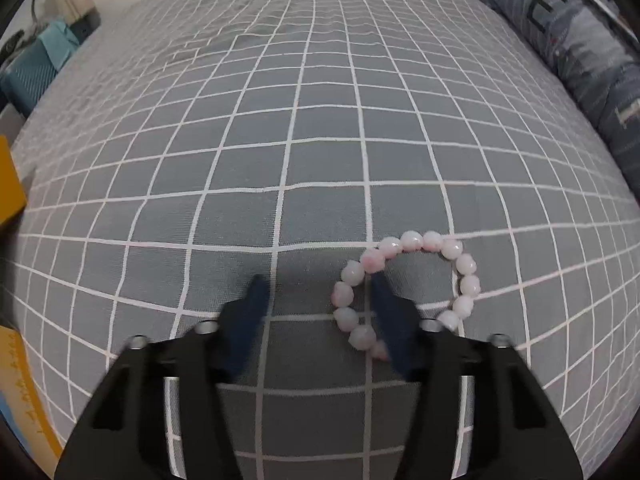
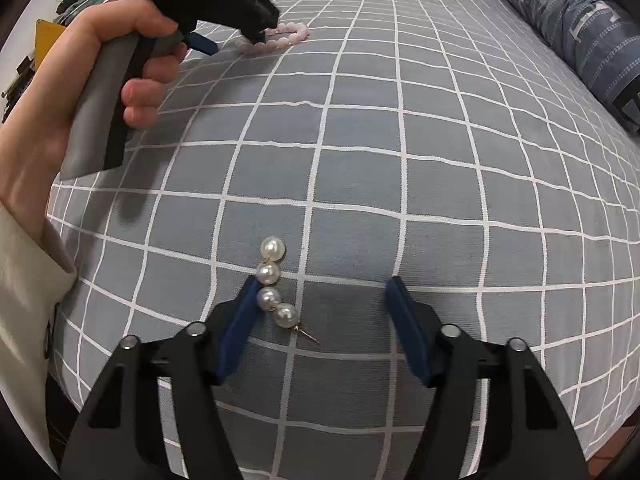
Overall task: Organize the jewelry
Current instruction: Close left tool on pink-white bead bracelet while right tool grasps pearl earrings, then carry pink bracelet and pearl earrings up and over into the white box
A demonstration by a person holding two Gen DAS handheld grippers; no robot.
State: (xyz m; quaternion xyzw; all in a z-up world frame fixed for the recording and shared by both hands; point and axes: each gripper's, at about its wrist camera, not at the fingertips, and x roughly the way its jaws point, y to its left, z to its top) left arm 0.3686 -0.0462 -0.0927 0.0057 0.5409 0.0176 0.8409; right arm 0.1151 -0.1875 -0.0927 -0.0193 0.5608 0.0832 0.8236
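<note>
Grey fabric crossed with a white grid covers the bed (image 1: 320, 128), and both pieces of jewellery lie on it. In the left wrist view the left tongs (image 1: 318, 284) are down at the sheet with their blue pads parted. A pink bead bracelet (image 1: 404, 288) lies in a ring at their right side: the right pad (image 1: 390, 316) stands inside the ring, its tip just beside the beads on the ring's left arc, while the left pad stands on bare sheet well clear of the bracelet. So one run of beads sits between the pads, but neither pad presses on it, and the tongs grip nothing.

In the right wrist view the right tongs (image 2: 324, 280) are likewise down at the sheet with a wide gap between the pads. A pearl earring (image 2: 276, 288) lies there, four pale pearls in a short curved line ending in a thin gold post that points toward the camera. The lower pearls rest against the inner face of the left pad (image 2: 240, 328); the right pad is well apart from them. These tongs are open too, holding nothing.

The same view shows a hand (image 2: 80, 92) with a pale sleeve gripping the handle of the left tool at upper left, its nose down at the bracelet. A blue patterned quilt (image 2: 580, 28) lies bunched along the bed's right edge.
</note>
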